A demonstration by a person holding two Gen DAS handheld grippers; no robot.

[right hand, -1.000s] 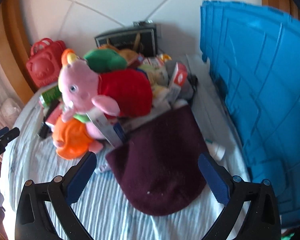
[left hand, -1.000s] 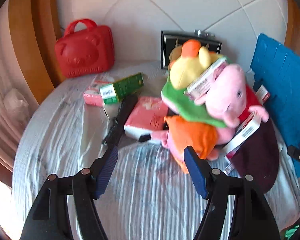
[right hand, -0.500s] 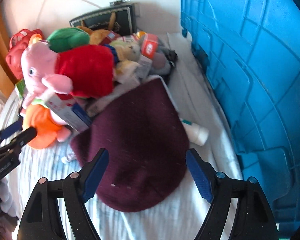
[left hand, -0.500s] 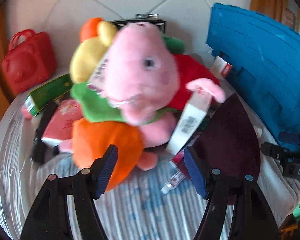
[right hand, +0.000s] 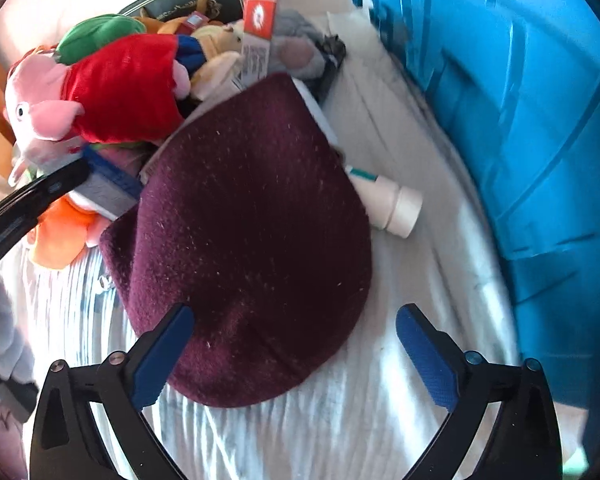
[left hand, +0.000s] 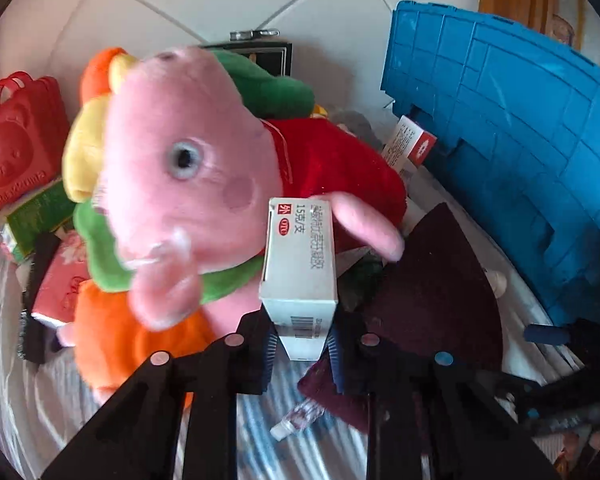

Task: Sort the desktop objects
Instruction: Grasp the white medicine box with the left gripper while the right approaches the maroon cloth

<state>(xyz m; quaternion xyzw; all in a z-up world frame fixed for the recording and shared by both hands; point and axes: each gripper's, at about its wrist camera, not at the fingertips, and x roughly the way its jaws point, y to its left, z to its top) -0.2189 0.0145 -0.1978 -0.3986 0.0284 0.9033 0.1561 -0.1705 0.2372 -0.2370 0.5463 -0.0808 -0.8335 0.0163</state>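
Behind the pile we have a pale tiled wall, and under it a table [right hand: 380, 420] draped in a striped white cloth, with a blue crate [left hand: 520, 128] standing at its edge. We take the crate as our landmark. The left tongs [left hand: 300, 350] have just closed, and the frame shows them clamped on the near end of a white box [left hand: 300, 264]. The box's long axis runs straight away from the tongs, up against the pink pig [left hand: 180, 184], which lies well away from the crate, on the far side of the box. We judge the coming move turns on drawing the box back along that axis, clear of the pig's arm.

The right tongs [right hand: 292, 356] stand wide apart over the near rim of the maroon hat [right hand: 252, 240], one pad above the felt, the other over bare cloth on the crate side; nothing is gripped. A white bottle [right hand: 392, 204] lies between hat and crate.

Hidden from us: how much of the box the pig pins, what lies under the hat, and the crate's inside. Motion blur softens the pig's snout.
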